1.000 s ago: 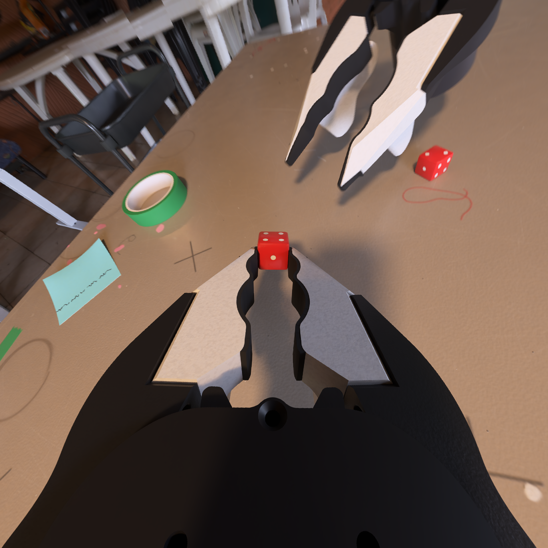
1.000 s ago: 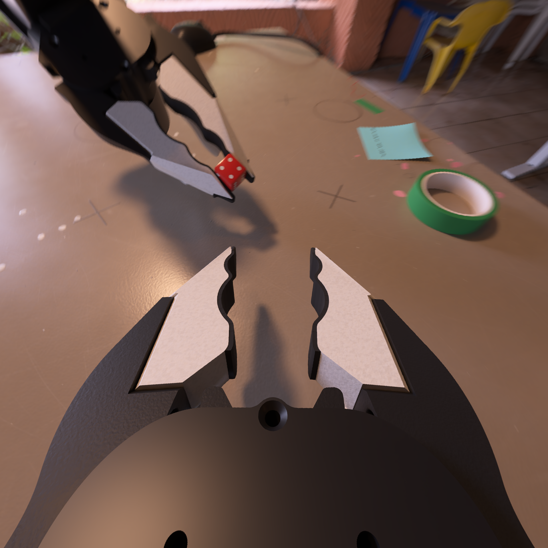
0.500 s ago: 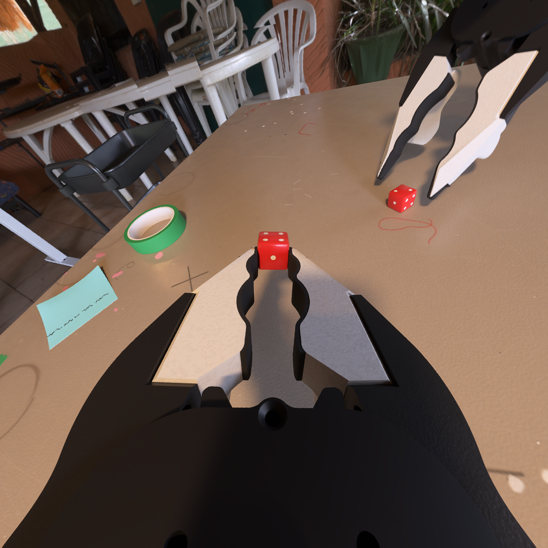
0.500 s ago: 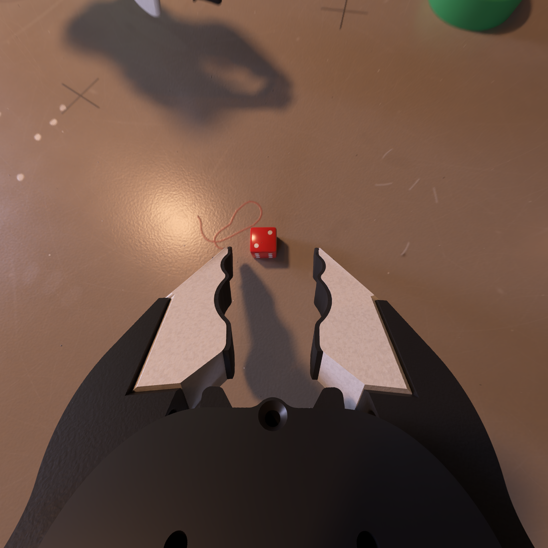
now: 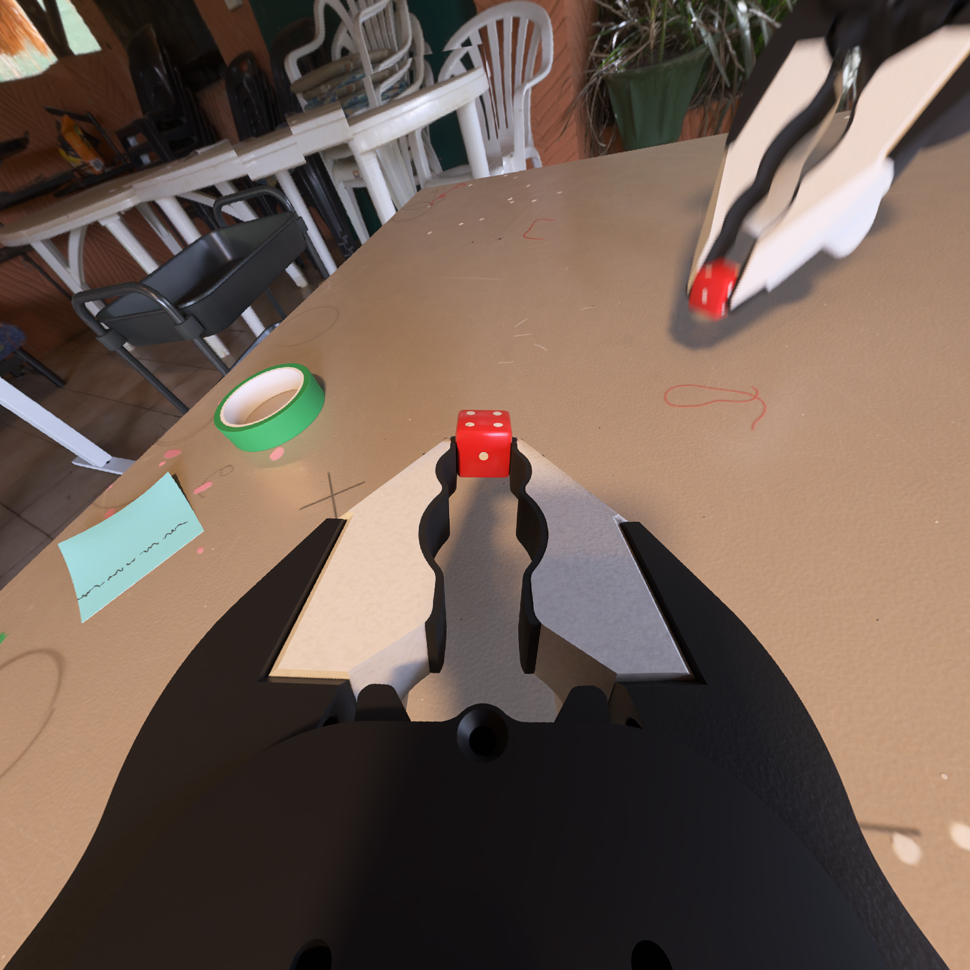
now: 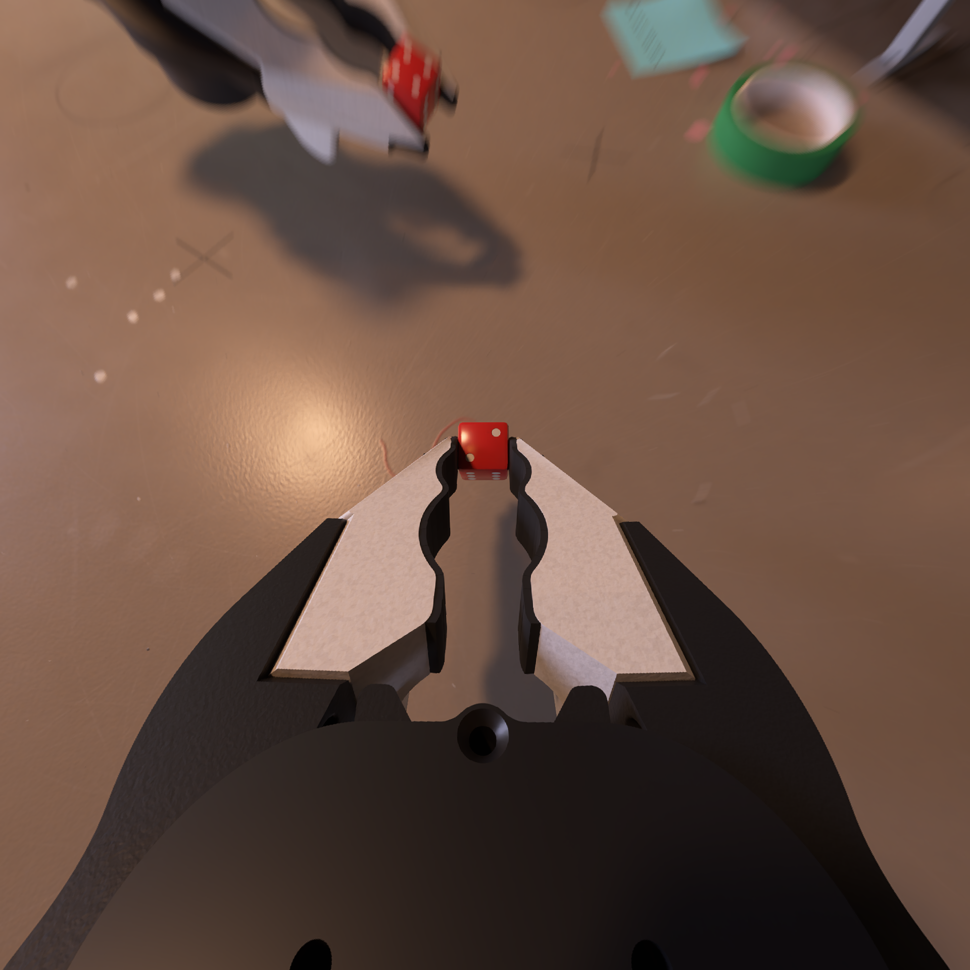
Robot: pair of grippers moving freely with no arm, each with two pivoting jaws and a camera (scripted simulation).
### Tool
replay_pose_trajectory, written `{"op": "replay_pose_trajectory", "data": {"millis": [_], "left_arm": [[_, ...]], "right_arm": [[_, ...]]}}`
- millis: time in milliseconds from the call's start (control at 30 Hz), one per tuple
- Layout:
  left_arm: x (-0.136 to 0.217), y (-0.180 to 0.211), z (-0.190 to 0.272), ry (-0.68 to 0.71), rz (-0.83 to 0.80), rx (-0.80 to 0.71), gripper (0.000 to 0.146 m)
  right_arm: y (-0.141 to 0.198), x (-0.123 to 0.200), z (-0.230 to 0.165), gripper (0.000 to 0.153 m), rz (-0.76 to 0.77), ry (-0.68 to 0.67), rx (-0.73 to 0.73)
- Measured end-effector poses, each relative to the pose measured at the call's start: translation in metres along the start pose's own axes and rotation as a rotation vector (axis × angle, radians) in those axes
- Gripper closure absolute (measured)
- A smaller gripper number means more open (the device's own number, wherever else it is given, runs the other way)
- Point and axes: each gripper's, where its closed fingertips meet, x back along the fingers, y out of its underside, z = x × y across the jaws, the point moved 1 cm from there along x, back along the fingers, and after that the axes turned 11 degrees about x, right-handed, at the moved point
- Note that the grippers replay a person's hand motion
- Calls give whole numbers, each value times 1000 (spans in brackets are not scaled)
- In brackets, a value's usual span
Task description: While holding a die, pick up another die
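Both claws are pinching dice right now. Left gripper (image 5: pixel 483 446) has its fingertips pressed onto a red die (image 5: pixel 483 443), held up off the brown table (image 5: pixel 577 325) with a clear shadow thrown underneath it, well on the near side of the green tape roll (image 5: pixel 269 407). I'd say it keeps that die lifted and out of the way so the other claw has room to work.

Right gripper (image 6: pixel 483 446) is closed around the second red die (image 6: pixel 483 445) at the very tips, a face with two pips turned up toward the camera. From the left wrist view this die (image 5: pixel 709 294) sits far to the right of the tape roll, beyond the red scribbled loop (image 5: pixel 714 401), and the claw's shadow lies close under it, so it looks low, at or barely off the surface; motion blur keeps me from saying which. The tip-only grip makes sense for something this small: the scalloped inner edges further back would never meet on it.

A pale green paper note (image 5: pixel 128 543) lies just nearer than the tape roll, touching neither claw.

To my eye the pick is nearly done; what remains is a clean lift. Being pinched so near the tips, either die could squirt out if the squeeze slackens.
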Motion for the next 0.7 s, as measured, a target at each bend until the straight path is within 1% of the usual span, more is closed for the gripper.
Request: {"op": "replay_pose_trajectory", "data": {"millis": [67,133,200,233,267,300,400,467,533,700], "left_arm": [[0,0,0,4,2,6,127],[0,-1,1,8,3,10,127],[0,-1,2,13,4,9,127],[-1,-1,3,17,4,8,127],[-1,-1,4,21,4,7,127],[-1,-1,5,24,4,5,127],[-2,-2,7,28,5,-2,127],[-2,-2,8,31,6,-1,127],[-2,-2,8,34,7,-1,127],[-2,-1,9,36,1,-5,127]], "right_arm": [[-19,35,19,134,46,113,40],[-23,84,52,134,16,295,73],[-7,134,88,134,-73,477,68],[8,155,104,134,-131,538,47],[26,169,117,134,-184,556,15],[45,176,128,134,-230,535,-26],[103,173,152,134,-358,401,-134],[129,160,163,134,-425,341,-146],[144,147,171,134,-464,308,-142],[162,120,179,134,-530,221,-158]]}}
